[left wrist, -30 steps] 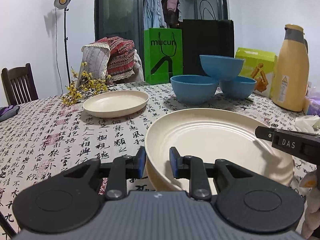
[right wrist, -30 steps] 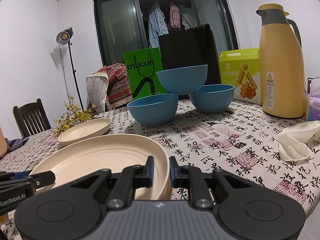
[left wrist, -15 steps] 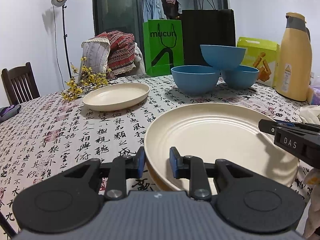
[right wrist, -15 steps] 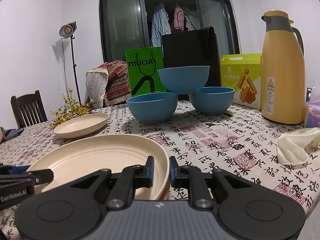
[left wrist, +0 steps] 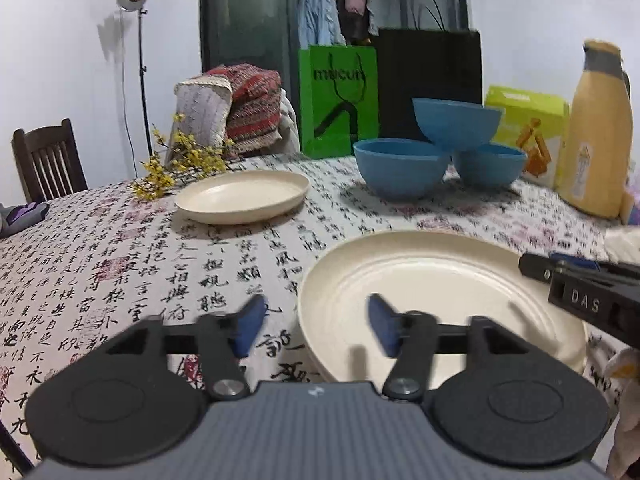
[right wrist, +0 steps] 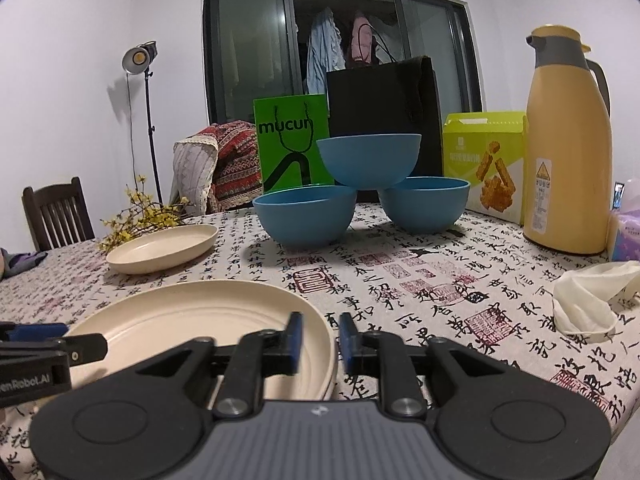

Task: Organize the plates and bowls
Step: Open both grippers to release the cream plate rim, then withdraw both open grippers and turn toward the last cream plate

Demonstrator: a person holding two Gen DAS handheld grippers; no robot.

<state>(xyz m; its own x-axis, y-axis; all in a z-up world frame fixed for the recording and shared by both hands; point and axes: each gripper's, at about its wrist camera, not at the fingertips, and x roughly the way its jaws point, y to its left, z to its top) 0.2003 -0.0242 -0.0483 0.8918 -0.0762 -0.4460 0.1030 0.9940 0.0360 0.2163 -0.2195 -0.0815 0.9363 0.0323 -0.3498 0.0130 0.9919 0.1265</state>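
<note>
— Left wrist view: left gripper [left wrist: 314,326] low over the table [left wrist: 120,264], jaws just sprung wide, blue pads blurred. Near rim of the big cream plate [left wrist: 432,300] between them, no pad pressing on it. Plate flat on the calligraphy cloth; looks stacked on another, a second rim showing beneath.

— Right wrist view: right gripper [right wrist: 320,340] at the opposite rim of that same plate [right wrist: 192,320], jaws just eased apart, only a narrow gap. Rim between the pads; no clamping seen, nothing lifted.

— Noted. Farther back?

— Smaller cream plate [right wrist: 162,248] well apart toward the far left, just beside yellow flower sprigs [right wrist: 140,216]. Three blue bowls [right wrist: 360,196] behind: two on the cloth, the third perched across their rims.

— Around them?

— Yellow thermos [right wrist: 568,152] at the right, snack box [right wrist: 484,156] beside it, green bag [right wrist: 294,140] and black bag [right wrist: 380,96] behind the bowls, crumpled white glove [right wrist: 588,300] near the right edge.
</note>
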